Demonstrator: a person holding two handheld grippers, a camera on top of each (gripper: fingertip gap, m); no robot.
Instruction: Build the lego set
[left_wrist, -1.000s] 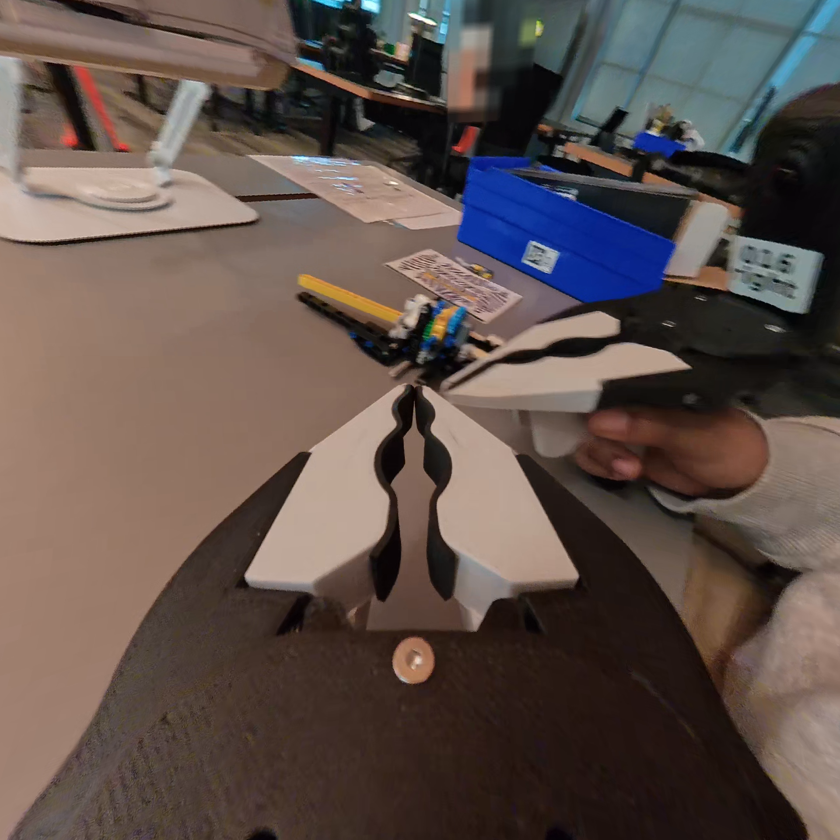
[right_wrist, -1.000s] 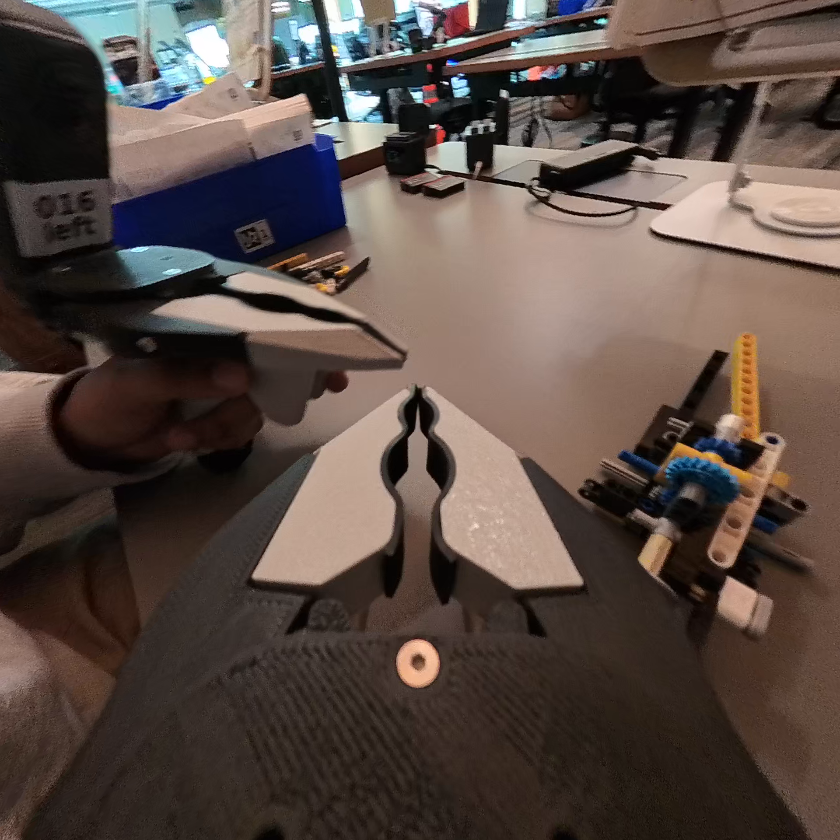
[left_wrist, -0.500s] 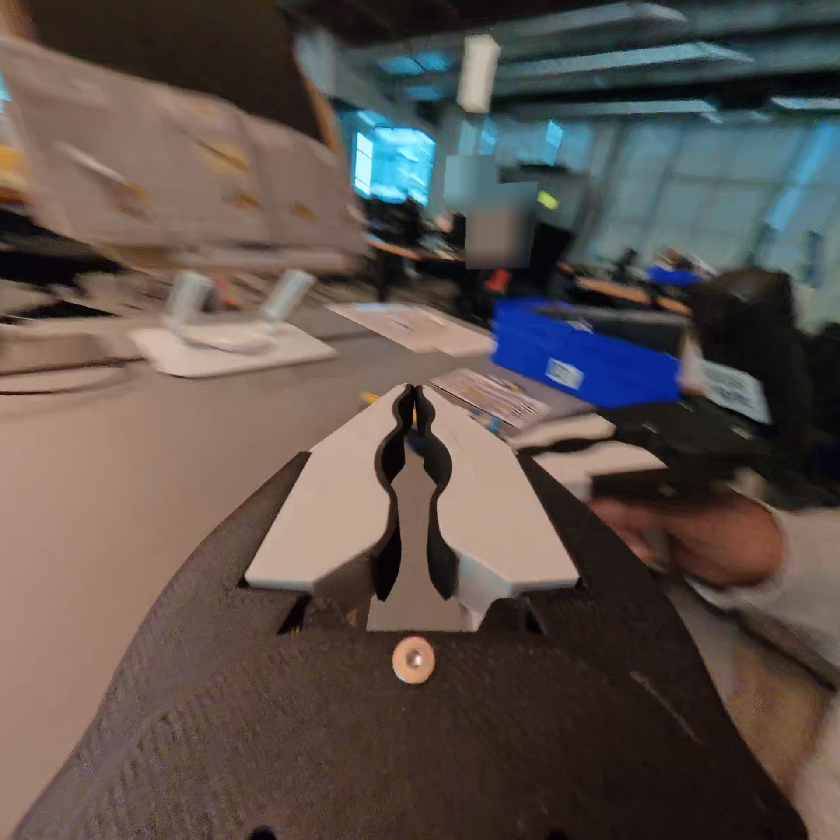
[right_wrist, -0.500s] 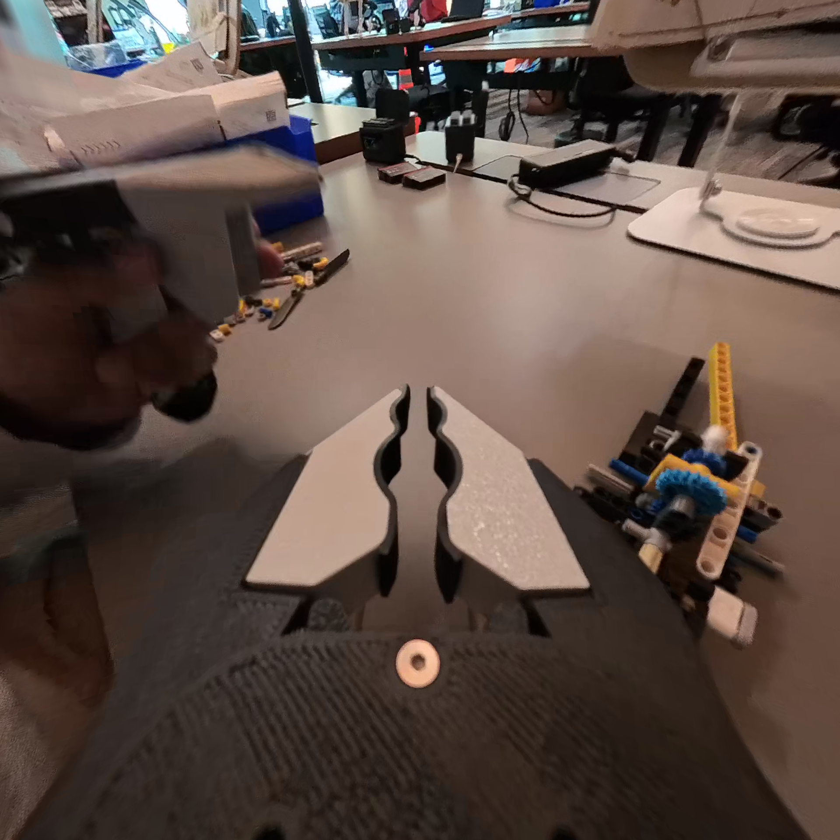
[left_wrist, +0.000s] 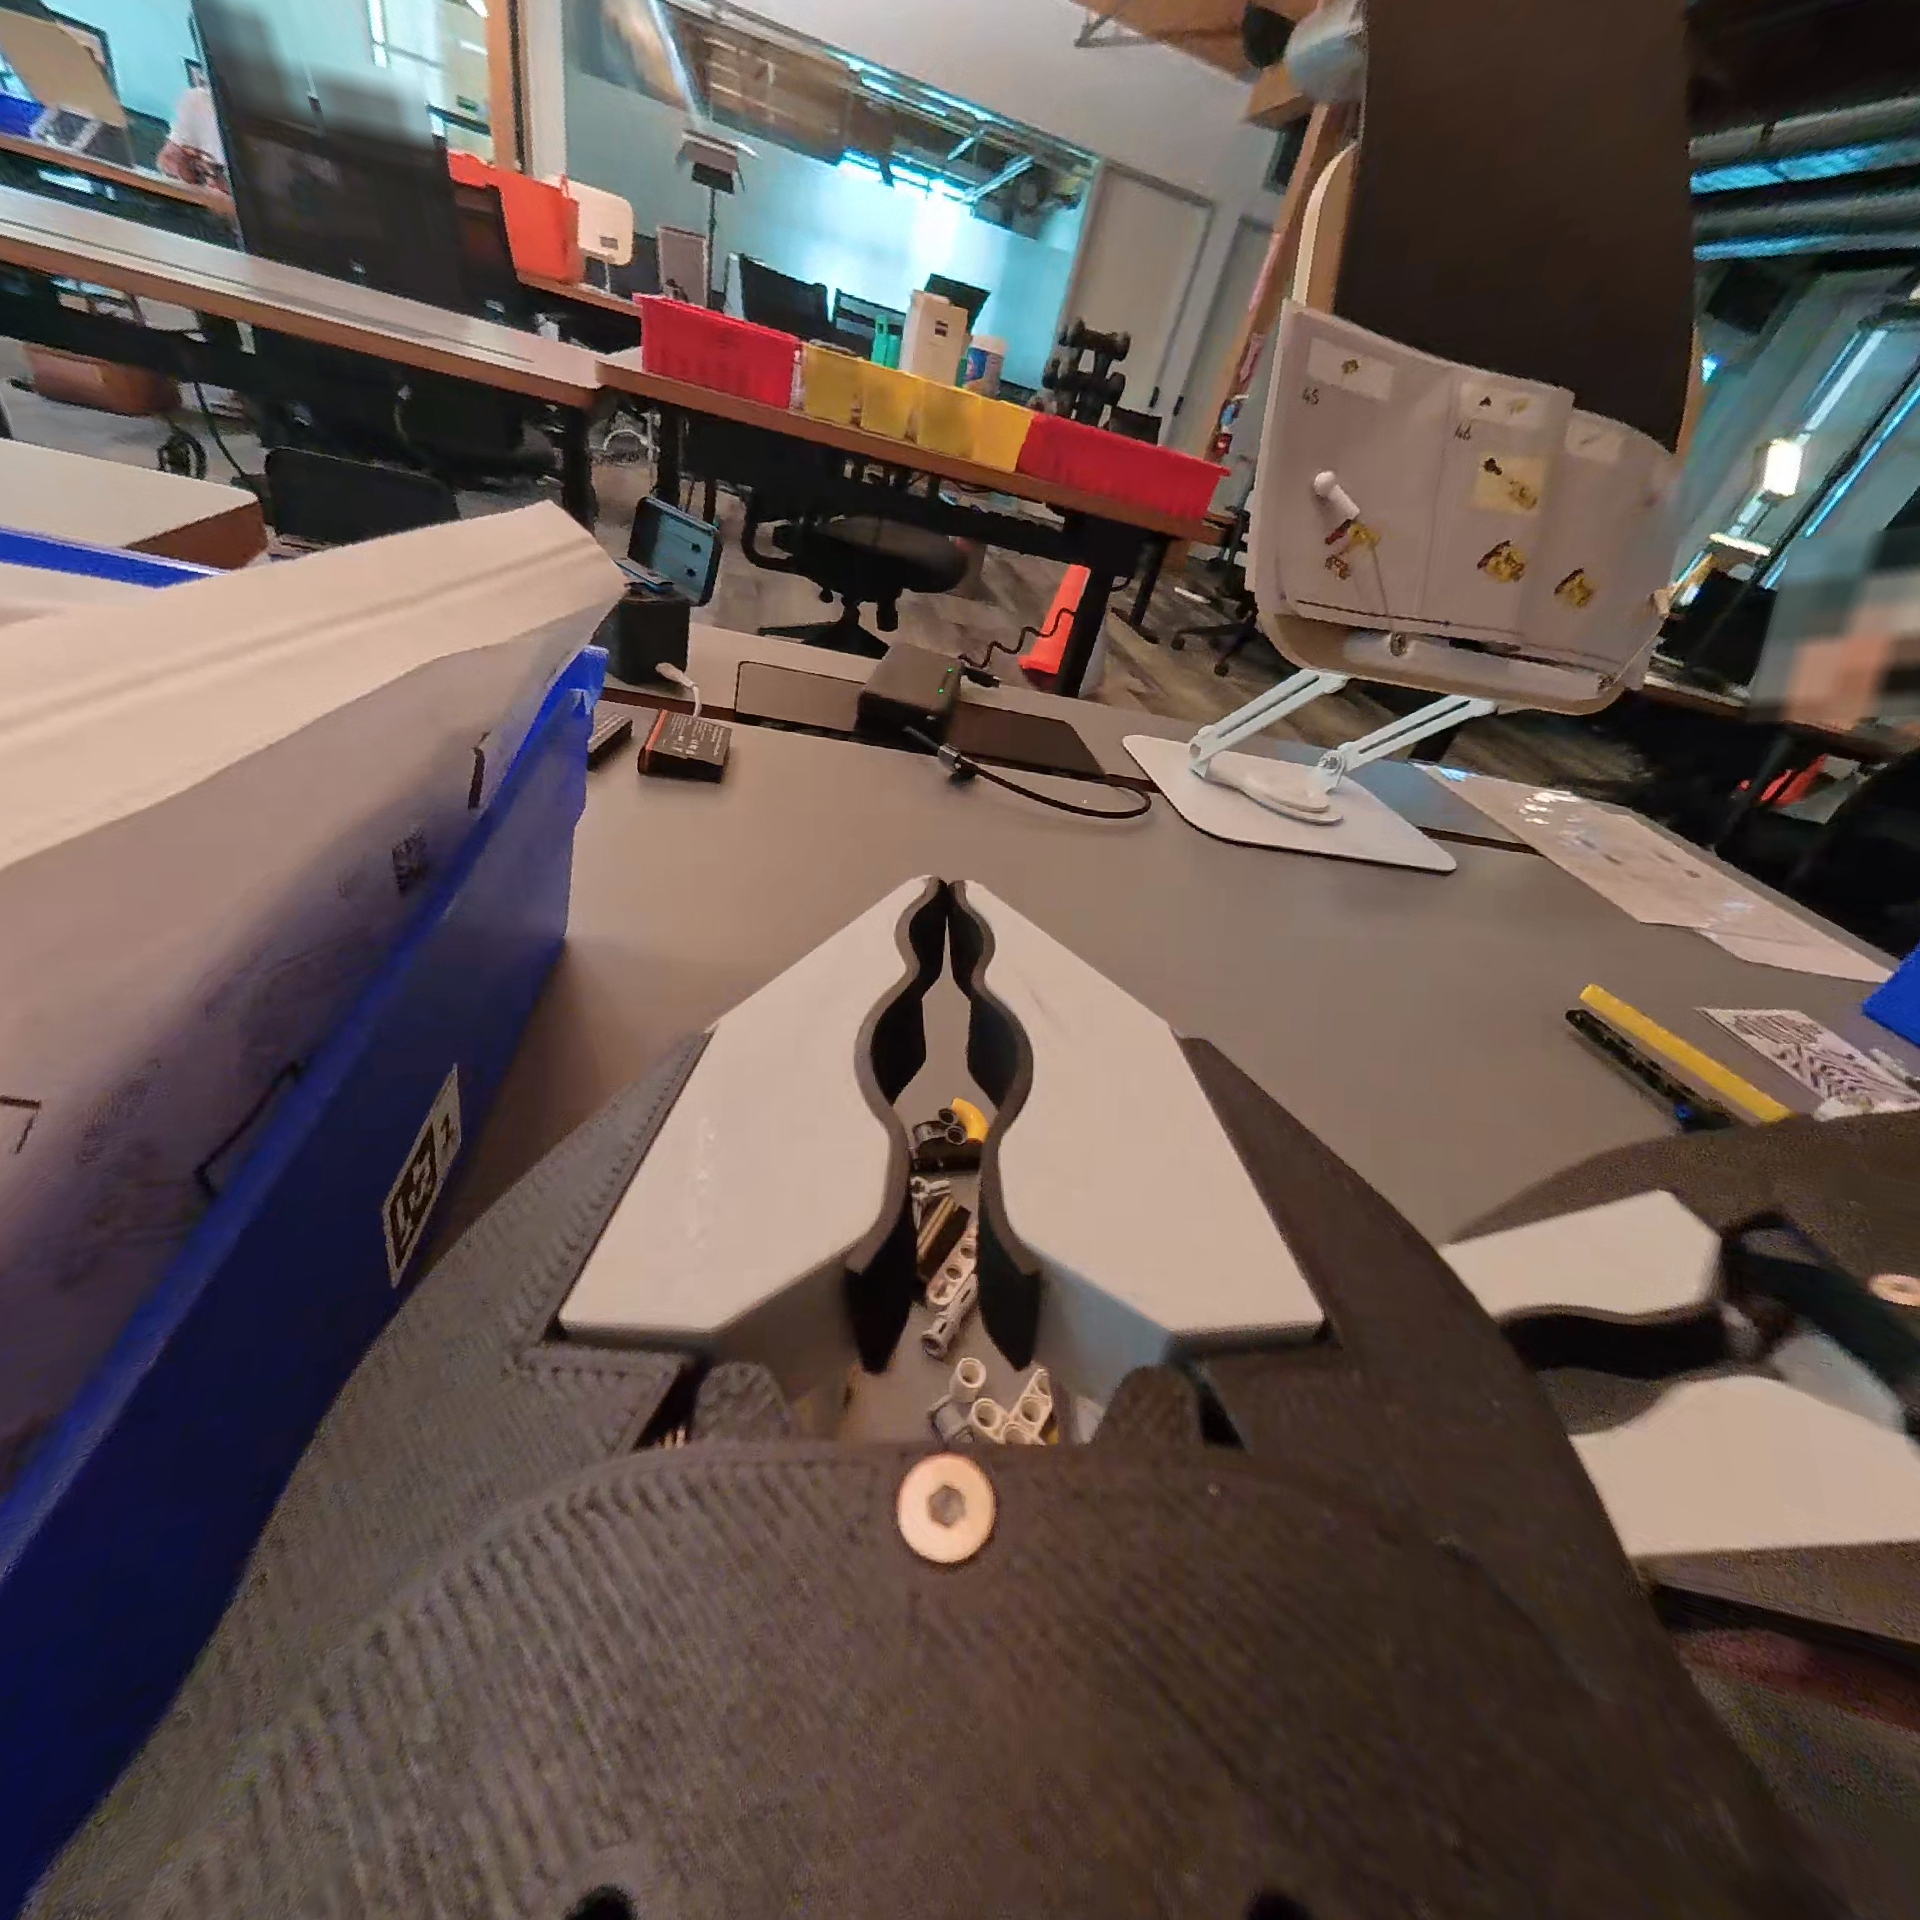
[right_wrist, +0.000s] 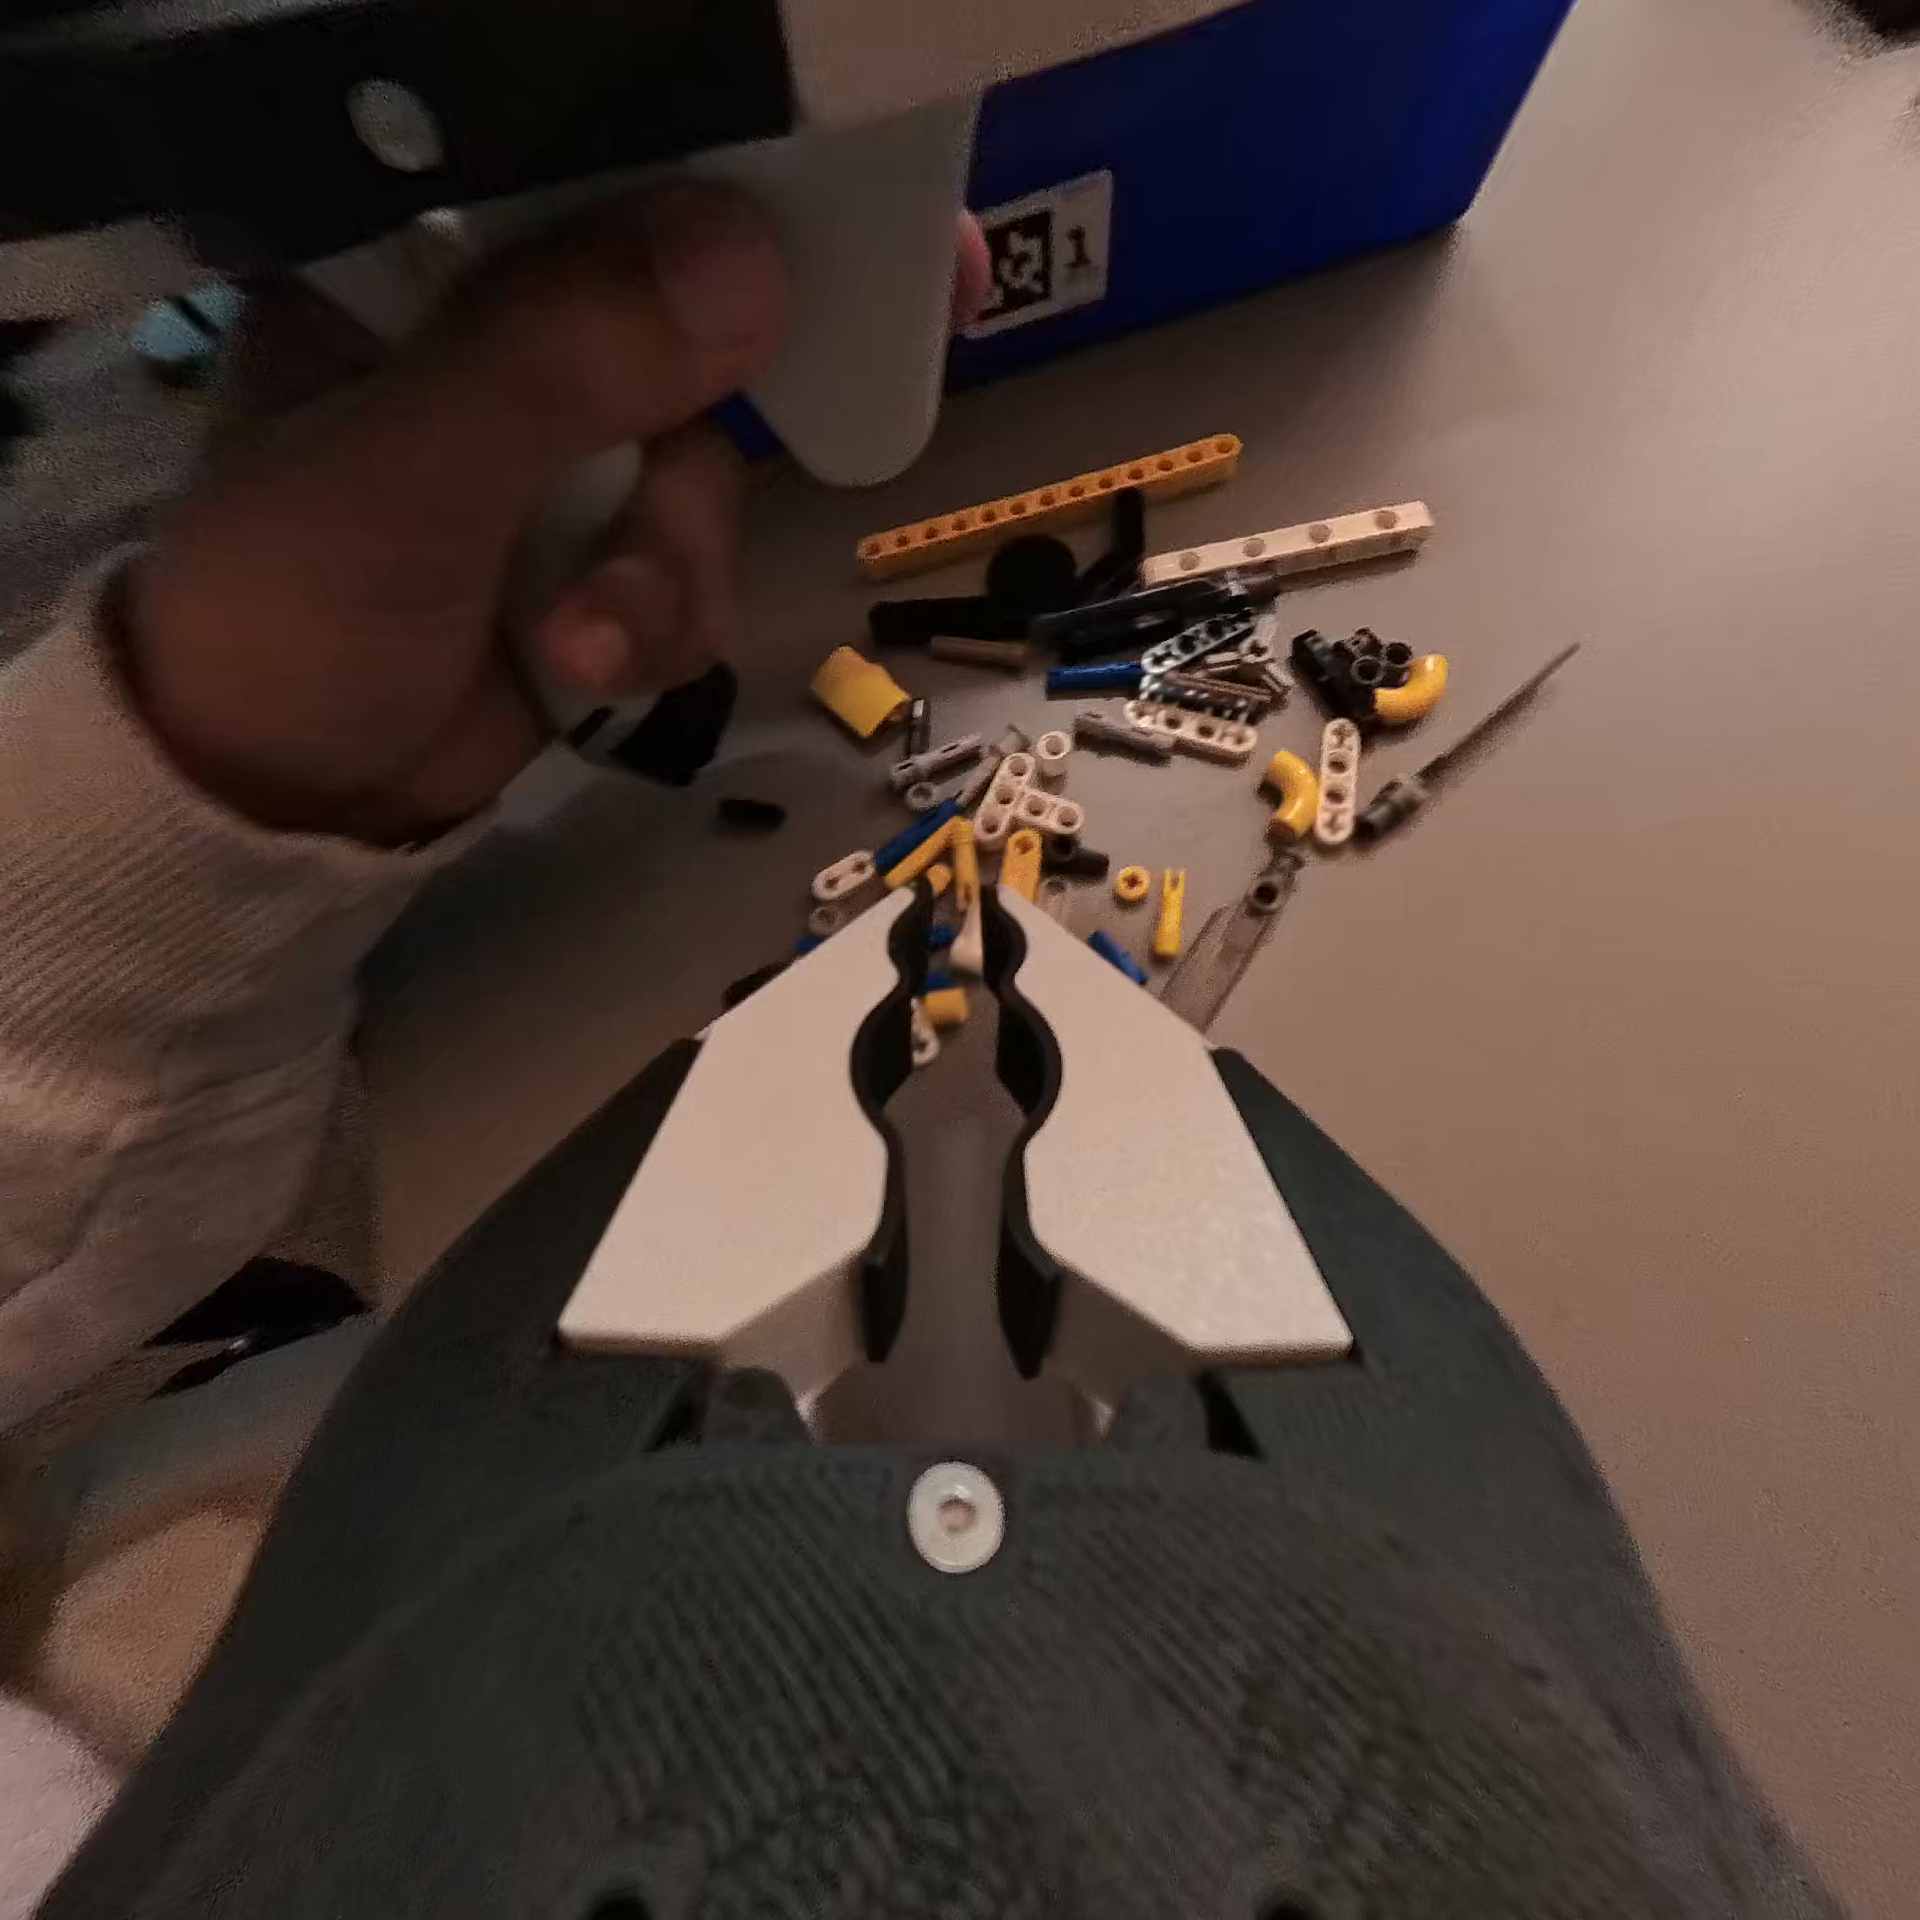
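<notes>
Left claw (left_wrist: 948, 891) closed empty, right claw (right_wrist: 954, 902) slightly parted over loose lego pieces (right_wrist: 1132, 717)

Grey jaws, black textured bodies, cream sleeve (right_wrist: 125, 935)

The scattered loose lego pieces (right_wrist: 1091, 727) on the plain grey-brown table (right_wrist: 1610, 935) are yellow, blue, black, white and grey; among them a long orange-yellow holed beam (right_wrist: 1049, 504), a cream-white holed beam (right_wrist: 1288, 542) and two curved yellow elbow pieces (right_wrist: 1294, 795); the rectangular plastic bin (right_wrist: 1247, 156) is deep blue with a white label printed in a black square pattern; the left gripper (left_wrist: 948, 904) has pale grey fingers (left_wrist: 769, 1143) with black inner pads on a ribbed black body; the right gripper (right_wrist: 956, 914) looks beige-grey on charcoal; far-off trays (left_wrist: 925, 405) are red and yellow.
</notes>
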